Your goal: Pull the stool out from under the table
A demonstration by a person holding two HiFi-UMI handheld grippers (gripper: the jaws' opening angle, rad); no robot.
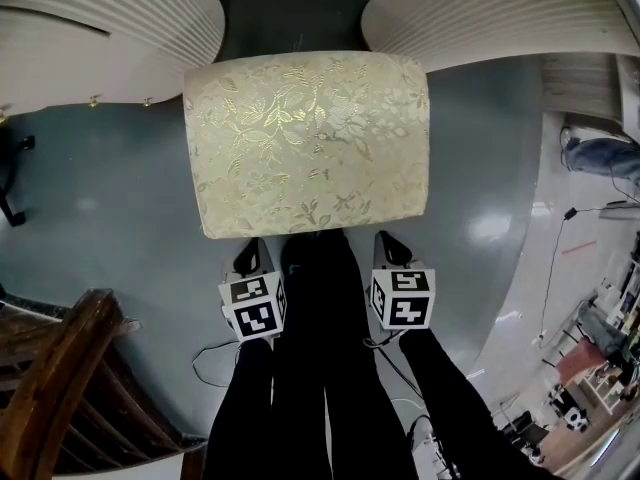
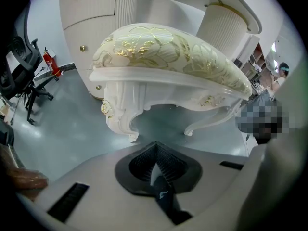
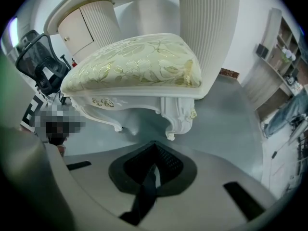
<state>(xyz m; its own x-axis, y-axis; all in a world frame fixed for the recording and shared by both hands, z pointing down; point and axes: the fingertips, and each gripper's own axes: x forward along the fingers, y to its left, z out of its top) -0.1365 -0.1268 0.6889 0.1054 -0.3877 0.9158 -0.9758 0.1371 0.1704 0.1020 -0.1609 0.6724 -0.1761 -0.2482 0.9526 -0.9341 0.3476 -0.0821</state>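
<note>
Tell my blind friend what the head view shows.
A gold-flowered cream cushioned stool stands on grey floor by a white ribbed table. The left gripper and right gripper, both shut, point toward its near edge.

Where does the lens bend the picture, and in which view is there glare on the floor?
Head view: the table has bowed edges, and pale glare lies on the grey floor right of the stool. Left gripper view: strong fisheye, black corners, the seat of the stool arches. Right gripper view: the same bending and black corners.
</note>
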